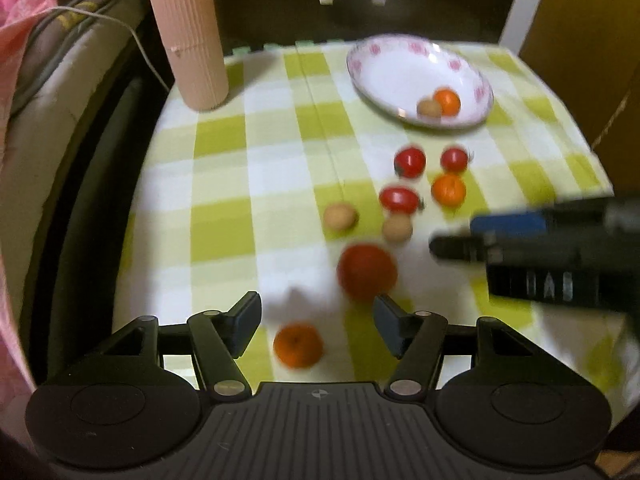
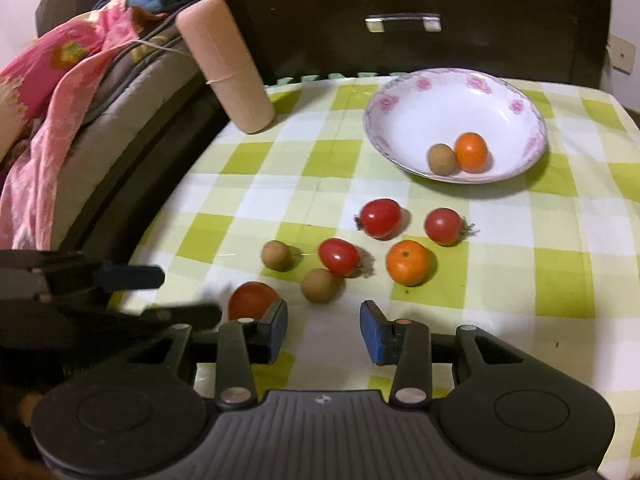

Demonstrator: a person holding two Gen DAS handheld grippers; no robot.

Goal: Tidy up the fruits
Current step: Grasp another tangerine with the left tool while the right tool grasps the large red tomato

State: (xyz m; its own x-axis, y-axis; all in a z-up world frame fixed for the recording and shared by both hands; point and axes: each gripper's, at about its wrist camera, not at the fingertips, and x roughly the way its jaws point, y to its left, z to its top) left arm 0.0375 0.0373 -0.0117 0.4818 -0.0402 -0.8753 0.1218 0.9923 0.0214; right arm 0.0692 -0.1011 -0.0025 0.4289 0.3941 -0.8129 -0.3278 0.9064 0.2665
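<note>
A white bowl with pink flowers [image 2: 516,80] holds an orange [image 2: 471,151] and a brown fruit [image 2: 441,158]. Loose on the checked cloth lie three small red tomatoes [image 2: 380,217], two brown fruits [image 2: 276,255], an orange [image 2: 408,262] and a larger red fruit [image 2: 252,300]. My left gripper [image 1: 316,322] is open and empty, above a second orange [image 1: 298,345], with the larger red fruit [image 1: 367,266] just ahead. My right gripper [image 2: 324,330] is open and empty, short of the loose fruit. It also shows in the left wrist view [image 1: 460,236].
A tall pink ribbed cylinder [image 1: 186,32] stands at the table's far left corner. A bed with pink bedding [image 2: 52,92] lies along the left edge. A dark cabinet with a handle [image 2: 402,22] stands behind the table.
</note>
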